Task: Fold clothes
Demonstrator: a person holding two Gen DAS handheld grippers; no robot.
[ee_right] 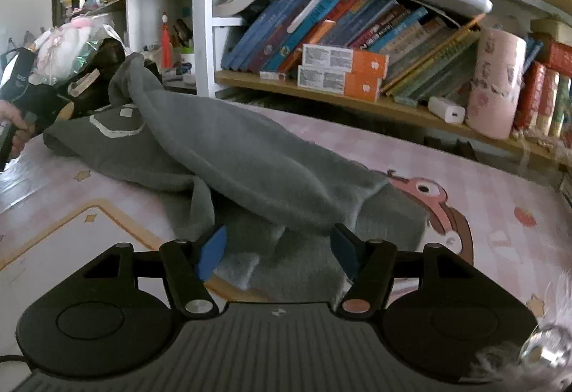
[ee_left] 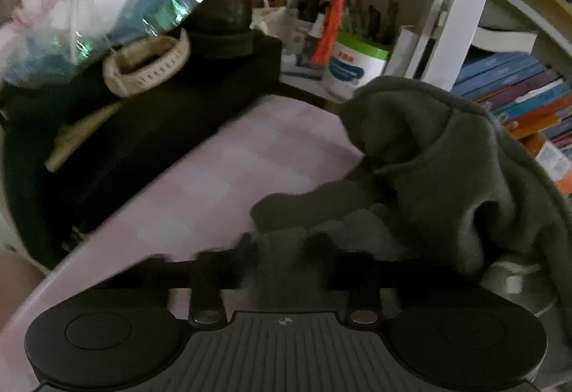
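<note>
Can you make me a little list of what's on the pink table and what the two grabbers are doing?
garment: grey top, crumpled, lying on table
table: pink cloth with cartoon print
right gripper: open, grey cloth between its blue pads
left gripper: at the top's edge, blurred, grip unclear
behind: bookshelf
</note>
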